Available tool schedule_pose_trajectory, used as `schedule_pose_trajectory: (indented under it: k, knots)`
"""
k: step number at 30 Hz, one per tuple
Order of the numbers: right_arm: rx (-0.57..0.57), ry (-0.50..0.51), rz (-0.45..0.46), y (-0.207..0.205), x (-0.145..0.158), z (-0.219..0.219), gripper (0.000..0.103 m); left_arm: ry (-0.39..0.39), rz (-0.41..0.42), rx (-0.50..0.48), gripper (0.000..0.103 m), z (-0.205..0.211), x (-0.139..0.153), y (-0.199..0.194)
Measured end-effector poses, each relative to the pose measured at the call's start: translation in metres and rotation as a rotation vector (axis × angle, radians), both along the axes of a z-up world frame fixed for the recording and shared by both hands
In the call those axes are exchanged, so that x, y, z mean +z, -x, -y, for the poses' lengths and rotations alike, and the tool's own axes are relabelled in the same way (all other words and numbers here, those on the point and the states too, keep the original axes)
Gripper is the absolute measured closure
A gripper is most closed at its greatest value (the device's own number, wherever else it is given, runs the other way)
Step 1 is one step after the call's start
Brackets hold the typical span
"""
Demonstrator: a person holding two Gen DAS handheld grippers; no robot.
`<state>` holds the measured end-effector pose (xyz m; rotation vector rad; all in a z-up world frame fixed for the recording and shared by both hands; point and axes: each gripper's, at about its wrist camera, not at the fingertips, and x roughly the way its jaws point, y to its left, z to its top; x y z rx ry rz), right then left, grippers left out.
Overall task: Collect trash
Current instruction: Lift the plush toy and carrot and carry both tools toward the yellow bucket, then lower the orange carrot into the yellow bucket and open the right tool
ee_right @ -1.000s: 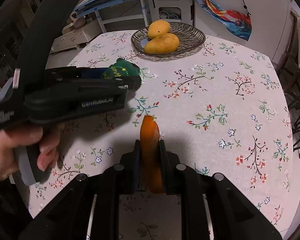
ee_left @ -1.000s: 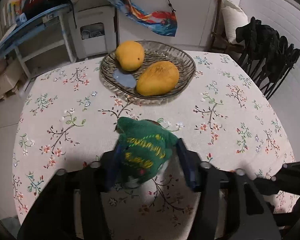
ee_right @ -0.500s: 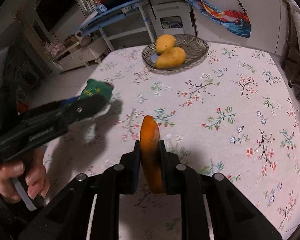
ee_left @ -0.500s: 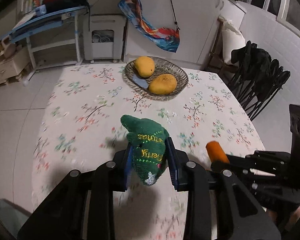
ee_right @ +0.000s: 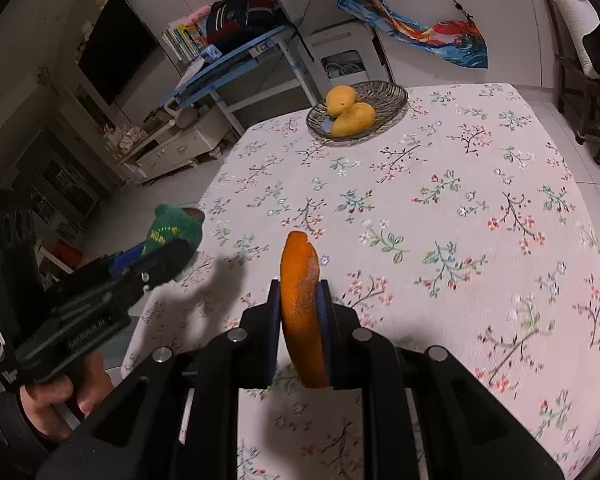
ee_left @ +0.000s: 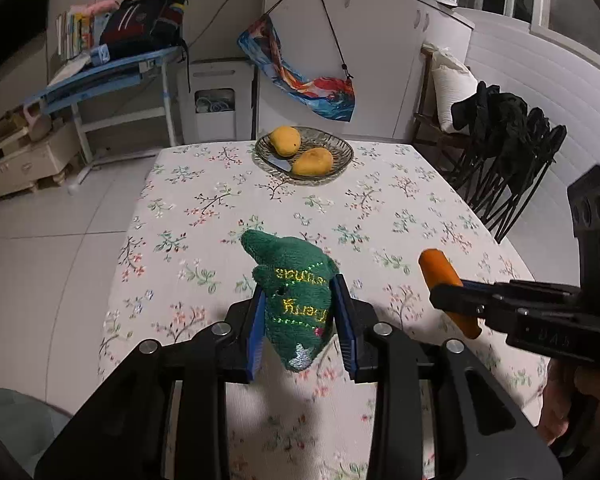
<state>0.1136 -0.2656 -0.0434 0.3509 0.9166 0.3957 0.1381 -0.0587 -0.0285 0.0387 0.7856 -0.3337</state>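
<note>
- Floor (ee_left: 52, 264) of pale tiles lies at the left, and a table (ee_left: 380, 200) with a flowered cloth stands beside it.
- Shelves (ee_left: 100, 76) in blue and white stand by the far wall at the left, with books and a dark bag (ee_left: 144, 28) on top.
- Left gripper (ee_left: 300, 320) is above the near edge of the table. Its blue pads press on both sides of a green sock (ee_left: 296, 288) with yellow letters; the jaws have just been closing on it. The sock is lifted, it does not touch the cloth, and its toe points away from the camera.
- In the right wrist view the same sock (ee_right: 176, 230) shows at the left, beyond the table edge and over the floor, and a hand (ee_right: 56, 396) holds the handle of that gripper.
- Dish (ee_left: 340, 148) of glass stands at the far side of the table with two mangoes (ee_left: 312, 162) in it, well apart from both grippers.
- Colourful cloth bag (ee_left: 312, 84) hangs on the white cabinet behind the dish.
- Right gripper (ee_right: 304, 320) has its jaws nearly shut on an orange peel (ee_right: 302, 300), which stands on its edge between the pads, above the cloth.
- In the left wrist view this peel (ee_left: 440, 272) is to the right of the sock, apart from it.
- Dark clothes (ee_left: 496, 116) hang over chairs at the far right.
</note>
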Motion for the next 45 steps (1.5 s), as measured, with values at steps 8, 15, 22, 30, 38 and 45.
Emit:
schedule_pose_trajectory:
  k: [8,15,22,30,38,45]
  knots:
    - [-0.003,-0.013,0.011,0.017,0.002,-0.005,0.085,-0.006,0.011,0.007,0.073,-0.005,0.002,0.022]
    - [0.018,-0.024,0.018,0.036,0.004,-0.013,0.085,-0.014,0.016,-0.004,0.073,-0.004,0.0,0.041]
    - [0.053,-0.021,0.009,0.071,-0.001,-0.026,0.085,0.001,-0.011,-0.009,0.073,-0.009,-0.007,0.066]
    - [0.076,-0.034,-0.035,0.113,-0.013,-0.035,0.085,0.008,-0.026,-0.016,0.073,-0.016,-0.015,0.098]
    - [0.125,-0.018,-0.131,0.151,-0.038,-0.054,0.085,0.009,-0.042,-0.019,0.073,-0.022,-0.022,0.131]
    - [0.166,0.022,-0.222,0.174,-0.062,-0.071,0.085,0.017,-0.05,-0.022,0.073,-0.03,-0.025,0.154]
